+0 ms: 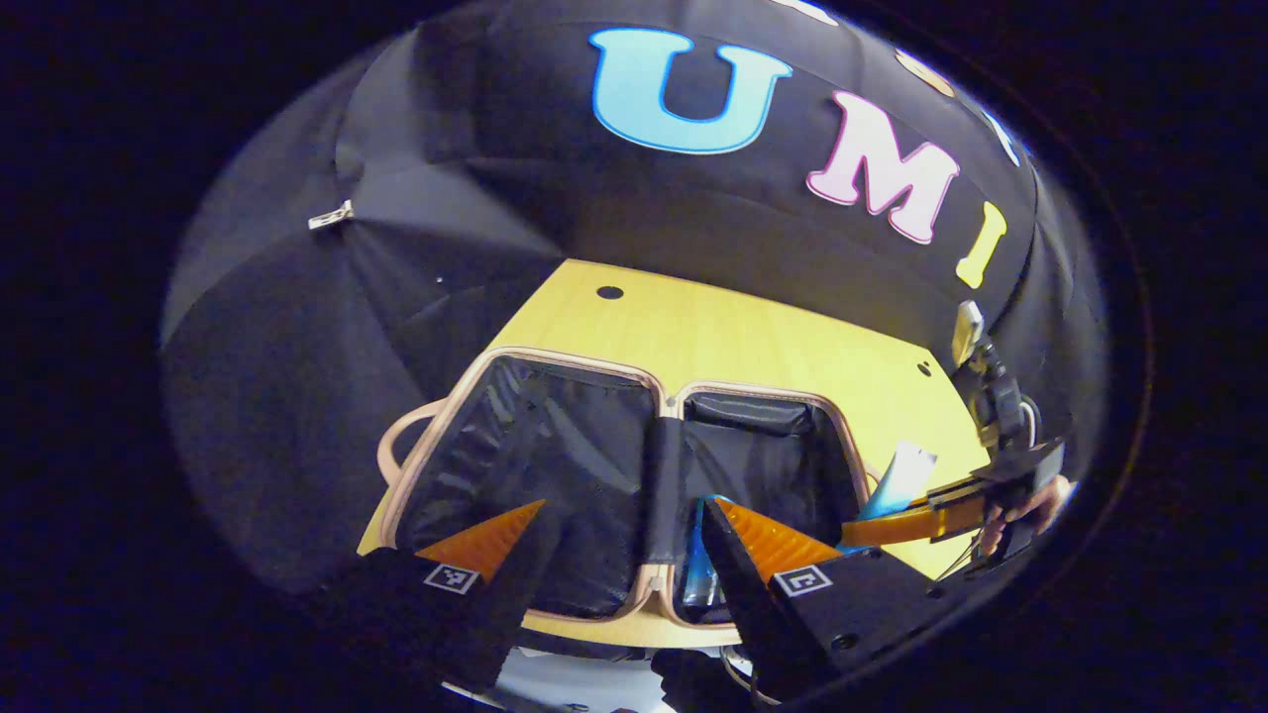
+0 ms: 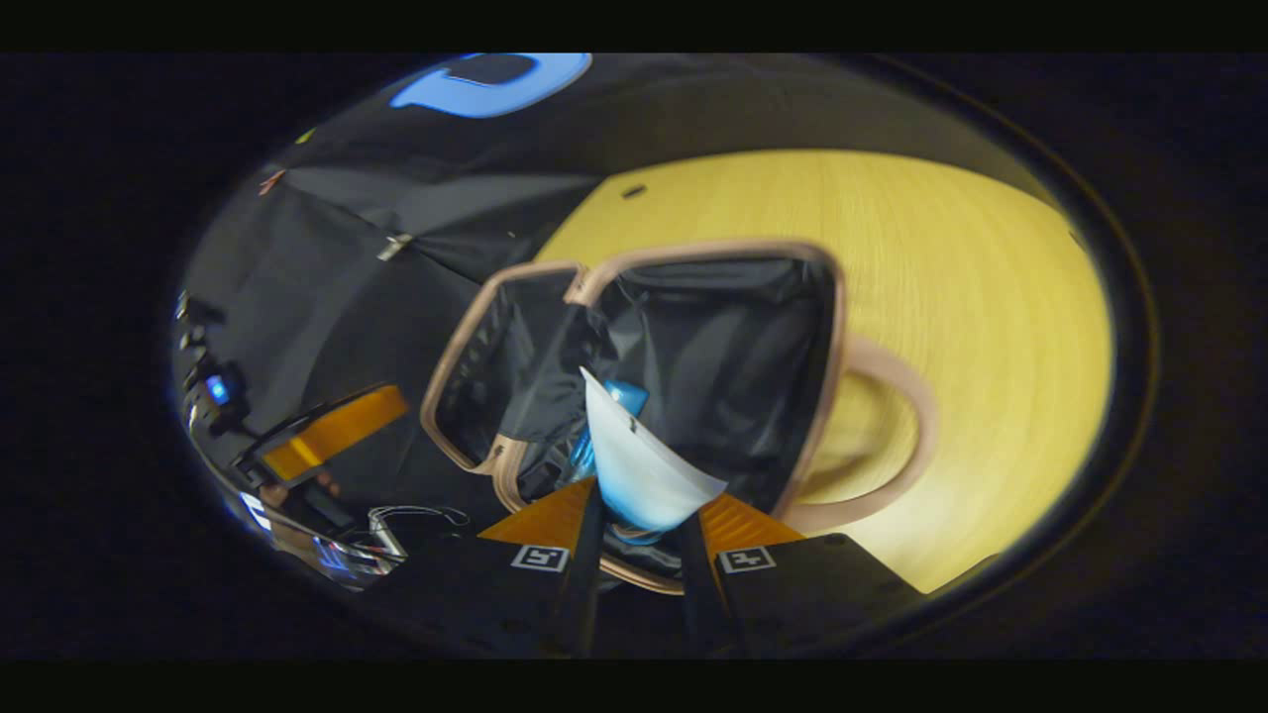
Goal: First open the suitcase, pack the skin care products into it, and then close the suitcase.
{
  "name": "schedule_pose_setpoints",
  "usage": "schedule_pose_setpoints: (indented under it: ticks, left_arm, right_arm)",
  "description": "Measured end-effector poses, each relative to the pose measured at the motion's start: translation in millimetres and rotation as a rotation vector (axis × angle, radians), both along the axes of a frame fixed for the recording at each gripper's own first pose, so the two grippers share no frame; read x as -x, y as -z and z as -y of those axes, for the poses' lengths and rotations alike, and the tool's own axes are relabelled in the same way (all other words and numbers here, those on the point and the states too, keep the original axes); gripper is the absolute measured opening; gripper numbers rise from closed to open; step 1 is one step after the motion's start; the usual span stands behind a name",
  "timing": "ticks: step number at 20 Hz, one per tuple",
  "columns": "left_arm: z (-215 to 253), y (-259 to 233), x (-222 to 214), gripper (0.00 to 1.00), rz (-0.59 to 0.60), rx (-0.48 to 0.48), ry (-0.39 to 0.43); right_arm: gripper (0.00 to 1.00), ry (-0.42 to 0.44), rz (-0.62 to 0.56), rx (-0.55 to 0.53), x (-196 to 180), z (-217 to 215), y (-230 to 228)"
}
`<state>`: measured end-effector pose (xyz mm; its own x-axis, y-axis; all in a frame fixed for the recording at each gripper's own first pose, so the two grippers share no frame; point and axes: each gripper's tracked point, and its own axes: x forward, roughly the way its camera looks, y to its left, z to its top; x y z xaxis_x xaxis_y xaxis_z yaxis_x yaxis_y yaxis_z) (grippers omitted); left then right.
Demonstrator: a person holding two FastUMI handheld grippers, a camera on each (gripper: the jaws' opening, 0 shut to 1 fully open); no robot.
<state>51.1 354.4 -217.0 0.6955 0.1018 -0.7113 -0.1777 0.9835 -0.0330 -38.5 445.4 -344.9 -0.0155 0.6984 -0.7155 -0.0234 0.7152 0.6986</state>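
The suitcase lies open on the yellow table, both black-lined halves facing up. A blue skin care product rests in its right half. My left gripper hovers over the near edge, open, with nothing between its fingers. At the right, my right gripper holds a white-and-blue tube above the case's right rim. In the right gripper view the tube sits pinched between the fingers of my right gripper, over the open suitcase, with the blue product lying behind it.
The yellow table extends past the case to the black cloth wall. The suitcase handle loops out onto the table. The left gripper and some cables show at the left of the right gripper view.
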Motion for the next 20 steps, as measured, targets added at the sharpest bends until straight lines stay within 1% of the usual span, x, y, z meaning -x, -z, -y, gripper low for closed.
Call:
schedule_pose_setpoints:
  ticks: [1, 2, 3, 4, 5, 7, 8, 9, 10, 11, 12, 13, 15, 16, 18, 20]
  left_arm:
    - [-18, -5, 12, 0.92, 0.022, 0.012, -0.047]
    - [-32, -7, 22, 0.92, 0.025, 0.031, -0.083]
    - [-47, -9, 33, 0.92, 0.035, 0.046, -0.128]
    - [-75, -14, 57, 0.93, 0.049, 0.071, -0.205]
    - [-88, -13, 65, 0.93, 0.052, 0.073, -0.235]
    - [-107, -17, 83, 0.93, 0.037, 0.076, -0.266]
    - [-123, -16, 89, 0.93, 0.032, 0.05, -0.268]
    - [-132, -13, 90, 0.93, 0.022, 0.035, -0.27]
    - [-139, -6, 76, 0.93, 0.016, 0.025, -0.271]
    - [-148, -3, 69, 0.93, 0.015, 0.019, -0.273]
    - [-156, -2, 60, 0.93, 0.016, 0.016, -0.274]
    - [-165, -3, 51, 0.93, 0.015, 0.008, -0.28]
    - [-187, 0, 31, 0.93, 0.001, -0.004, -0.294]
    - [-198, 5, 23, 0.93, -0.015, -0.003, -0.303]
    - [-218, 15, 4, 0.93, -0.049, 0.002, -0.313]
    - [-236, 35, -16, 0.93, -0.105, 0.02, -0.312]
  right_arm:
    - [0.4, -0.009, -0.063, 0.038, 9, -10, 16]
    - [0.4, -0.043, -0.11, 0.09, 19, -12, 31]
    - [0.4, -0.063, -0.134, 0.127, 24, -16, 43]
    - [0.4, -0.065, -0.172, 0.153, 29, -26, 50]
    - [0.4, -0.049, -0.203, 0.18, 30, -27, 52]
    - [0.4, -0.016, -0.237, 0.195, 28, -29, 56]
    - [0.4, 0.0, -0.257, 0.2, 27, -27, 56]
    - [0.41, 0.011, -0.263, 0.208, 25, -23, 56]
    - [0.41, 0.03, -0.267, 0.208, 24, -20, 53]
    - [0.49, 0.058, -0.266, 0.189, 16, -17, 43]
    - [0.56, 0.072, -0.26, 0.154, 16, -23, 38]
    - [0.65, 0.078, -0.241, 0.129, 12, -25, 26]
    - [0.84, 0.076, -0.162, 0.081, 6, -25, 5]
    - [0.97, 0.078, -0.101, 0.069, -1, -21, -6]
    - [0.97, 0.113, 0.057, 0.07, -22, -7, -21]
    - [0.97, 0.128, 0.165, 0.059, -32, 3, -38]
